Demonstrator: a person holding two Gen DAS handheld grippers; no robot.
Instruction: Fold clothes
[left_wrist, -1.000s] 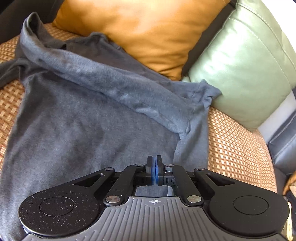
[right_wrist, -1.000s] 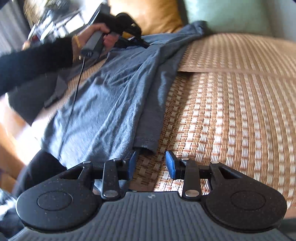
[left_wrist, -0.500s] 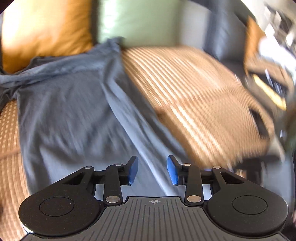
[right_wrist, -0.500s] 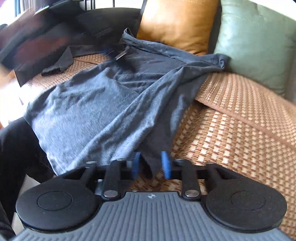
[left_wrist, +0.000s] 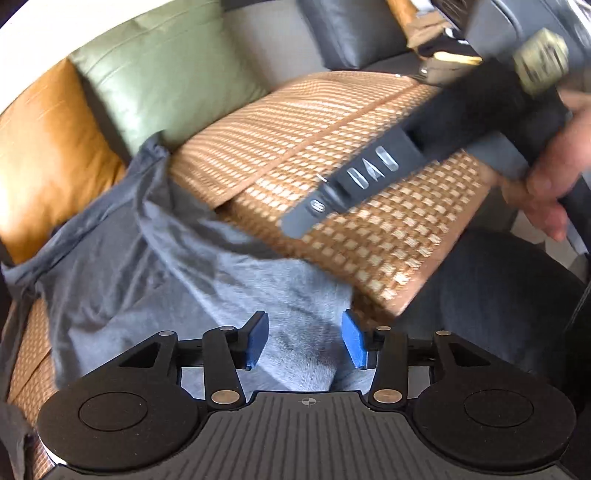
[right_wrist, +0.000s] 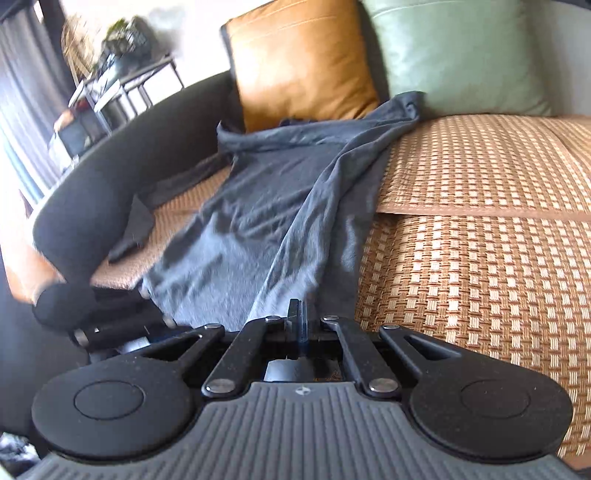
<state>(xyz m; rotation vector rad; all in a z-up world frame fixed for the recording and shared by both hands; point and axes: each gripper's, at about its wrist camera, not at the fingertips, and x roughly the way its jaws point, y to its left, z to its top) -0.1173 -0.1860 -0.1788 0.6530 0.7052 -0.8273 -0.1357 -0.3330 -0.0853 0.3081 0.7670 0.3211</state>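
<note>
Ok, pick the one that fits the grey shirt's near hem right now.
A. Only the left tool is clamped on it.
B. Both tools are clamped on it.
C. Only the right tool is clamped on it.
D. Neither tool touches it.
C: the right tool is pinched shut on the shirt hem, while the left tool stands open, its pads apart and opening over the cloth.

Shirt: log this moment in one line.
right gripper: shut on shirt hem | left gripper: opening over shirt | surface: mat

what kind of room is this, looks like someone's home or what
Most likely a living room in a home. A grey shirt lies spread on a sofa covered with a woven mat; an orange cushion and a green cushion lean against its back. A cluttered side table stands beyond the sofa's arm.
</note>
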